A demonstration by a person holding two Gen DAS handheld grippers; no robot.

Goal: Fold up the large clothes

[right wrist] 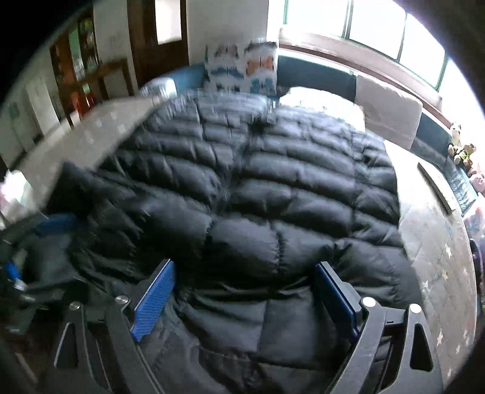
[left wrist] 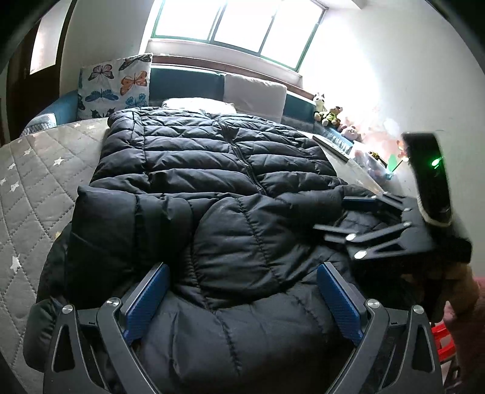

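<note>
Left wrist | black puffer jacket (left wrist: 212,188) | long axis, zipper toward window (left wrist: 236,24)

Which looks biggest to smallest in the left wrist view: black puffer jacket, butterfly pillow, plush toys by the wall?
1. black puffer jacket, far the largest, though nearest the camera.
2. butterfly pillow.
3. plush toys, smallest, but also farthest away.

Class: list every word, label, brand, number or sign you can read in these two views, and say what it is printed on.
None can be read.
The black puffer jacket shows no visible label.
The butterfly cushion carries pictures only.
Shelf items are too blurred to read.
</note>
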